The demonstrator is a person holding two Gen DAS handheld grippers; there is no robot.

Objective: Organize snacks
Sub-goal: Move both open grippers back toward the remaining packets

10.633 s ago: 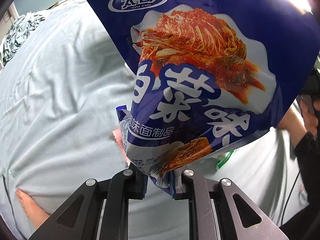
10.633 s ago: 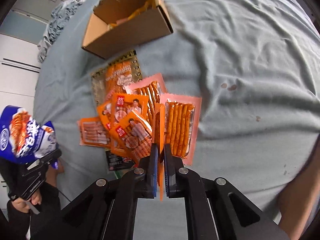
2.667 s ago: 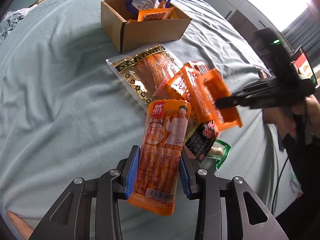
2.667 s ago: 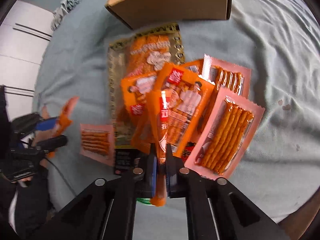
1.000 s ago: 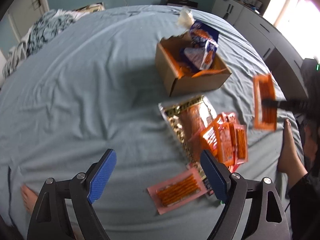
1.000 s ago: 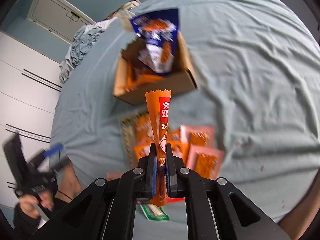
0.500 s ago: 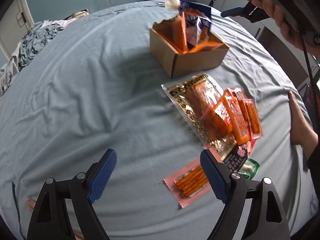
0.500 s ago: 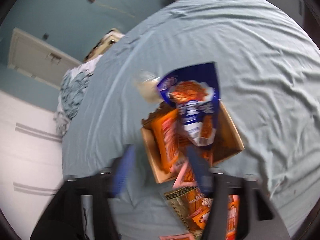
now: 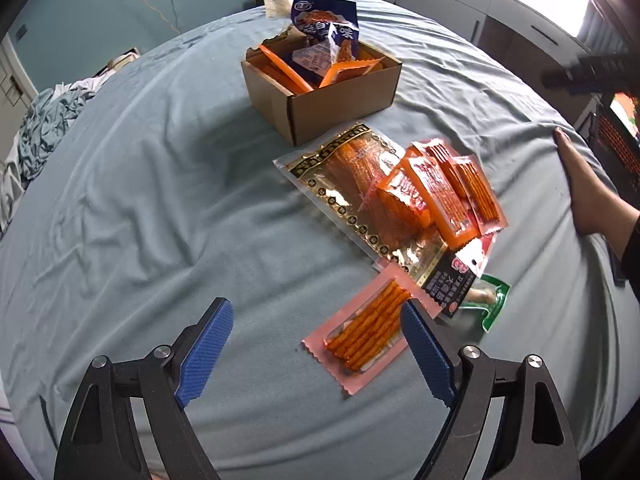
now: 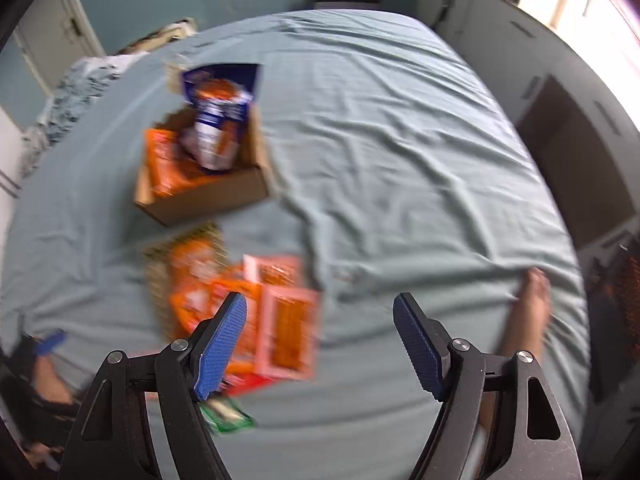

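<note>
One box (seven loose packets)

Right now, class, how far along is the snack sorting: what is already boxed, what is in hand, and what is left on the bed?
Done: the cardboard box holds a blue bag and orange packets. In hand: nothing; the left gripper and right gripper are both open and empty. Left: the gold pack, the orange packets piled on it, the pink stick pack and a green packet lie on the sheet.

You are in a home bedroom: a bed under a wrinkled blue-grey sheet, rumpled bedding at its side, white cabinets along teal walls.
</note>
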